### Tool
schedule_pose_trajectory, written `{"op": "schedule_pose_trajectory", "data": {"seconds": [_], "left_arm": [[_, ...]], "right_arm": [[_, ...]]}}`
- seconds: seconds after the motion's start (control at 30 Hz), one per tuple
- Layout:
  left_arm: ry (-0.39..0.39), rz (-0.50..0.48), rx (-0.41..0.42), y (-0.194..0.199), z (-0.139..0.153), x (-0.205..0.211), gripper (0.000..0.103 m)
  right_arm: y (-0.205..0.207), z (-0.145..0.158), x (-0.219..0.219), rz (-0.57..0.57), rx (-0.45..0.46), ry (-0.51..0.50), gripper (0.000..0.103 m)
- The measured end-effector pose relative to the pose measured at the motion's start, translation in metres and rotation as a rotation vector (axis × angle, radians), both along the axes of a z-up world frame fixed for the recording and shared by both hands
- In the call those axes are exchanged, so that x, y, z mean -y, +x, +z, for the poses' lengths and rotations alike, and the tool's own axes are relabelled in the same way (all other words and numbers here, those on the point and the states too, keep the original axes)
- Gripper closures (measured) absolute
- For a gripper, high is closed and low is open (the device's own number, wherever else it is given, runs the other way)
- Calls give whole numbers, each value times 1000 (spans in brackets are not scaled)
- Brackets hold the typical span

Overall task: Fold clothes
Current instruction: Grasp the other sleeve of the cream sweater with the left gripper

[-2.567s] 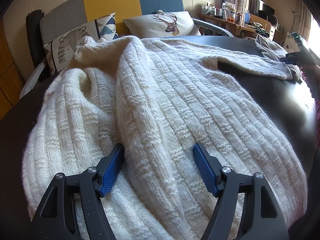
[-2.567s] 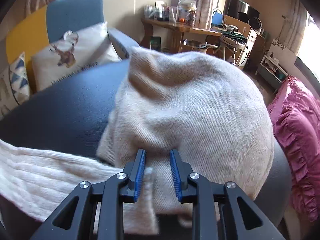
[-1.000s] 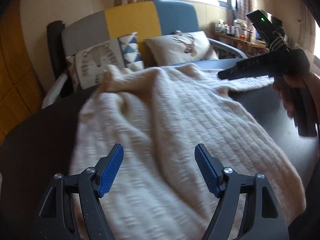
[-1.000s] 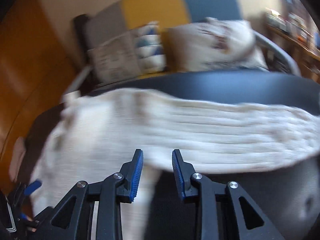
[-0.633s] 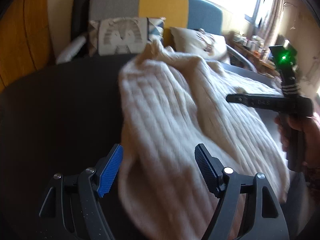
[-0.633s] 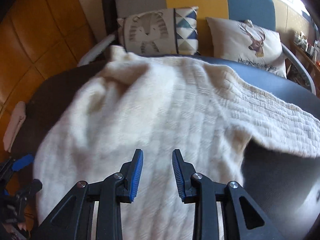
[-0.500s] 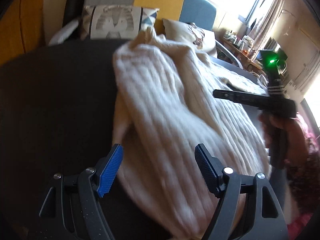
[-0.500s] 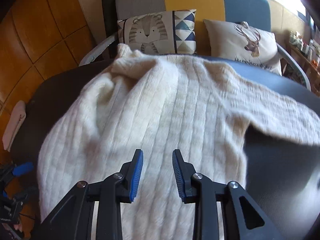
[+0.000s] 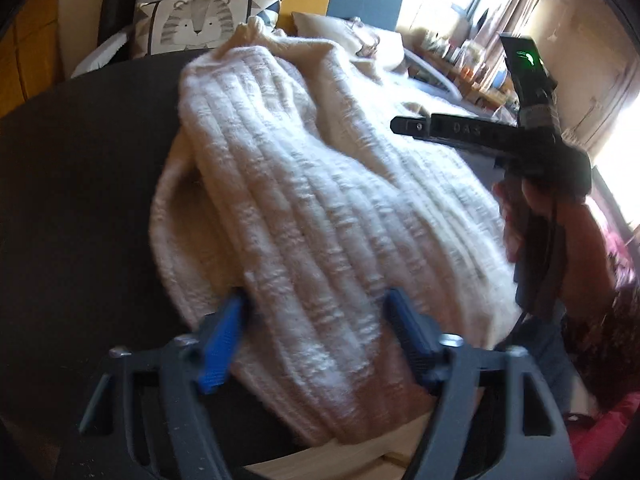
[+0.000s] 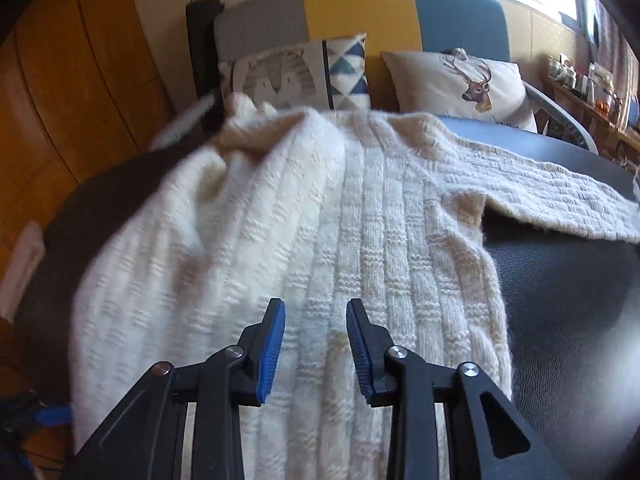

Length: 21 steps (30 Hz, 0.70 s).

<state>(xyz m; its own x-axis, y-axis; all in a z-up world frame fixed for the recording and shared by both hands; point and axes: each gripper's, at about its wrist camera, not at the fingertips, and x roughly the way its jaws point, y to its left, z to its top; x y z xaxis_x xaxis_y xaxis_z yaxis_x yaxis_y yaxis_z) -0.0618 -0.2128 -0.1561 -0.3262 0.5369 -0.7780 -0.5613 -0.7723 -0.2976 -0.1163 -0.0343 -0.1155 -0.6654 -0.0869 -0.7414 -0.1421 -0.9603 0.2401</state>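
Note:
A cream ribbed knit sweater [image 9: 320, 208] lies spread over a dark round table [image 9: 80, 184]. My left gripper [image 9: 316, 320] is open wide, its blue pads either side of a folded-over part of the sweater near the table's front edge. My right gripper [image 10: 315, 328] is open with a narrow gap, empty, just above the sweater's body [image 10: 360, 240]. One sleeve [image 10: 560, 196] stretches out to the right. The right gripper also shows in the left wrist view [image 9: 400, 124], held by a hand.
A patchwork sofa [image 10: 360, 12] stands behind the table with a tiger pillow [image 10: 288, 72] and a deer pillow [image 10: 460, 84]. A wooden wall [image 10: 60, 100] is on the left. A cluttered shelf [image 10: 592, 80] stands at far right.
Both grippers have swung round to the sweater's body. The left one has dropped closer to the folded part. The right one let go of the beige garment earlier and moved left.

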Motion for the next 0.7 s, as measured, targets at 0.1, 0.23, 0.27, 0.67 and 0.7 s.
{"op": "schedule_pose_trajectory", "data": {"seconds": [0.1, 0.23, 0.27, 0.67, 0.7], "left_arm": [[32, -9, 18, -2, 3, 2, 80], [104, -10, 29, -4, 14, 13, 90], [108, -8, 7, -4, 20, 16, 91], [115, 95, -191, -33, 93, 71, 92], [110, 104, -195, -38, 96, 75, 92]], "right_arm": [[10, 6, 3, 6, -39, -38, 71], [19, 8, 13, 22, -53, -73, 71], [19, 6, 17, 28, -45, -77, 71], [14, -9, 29, 37, 21, -102, 72], [15, -9, 29, 38, 19, -98, 73]]}}
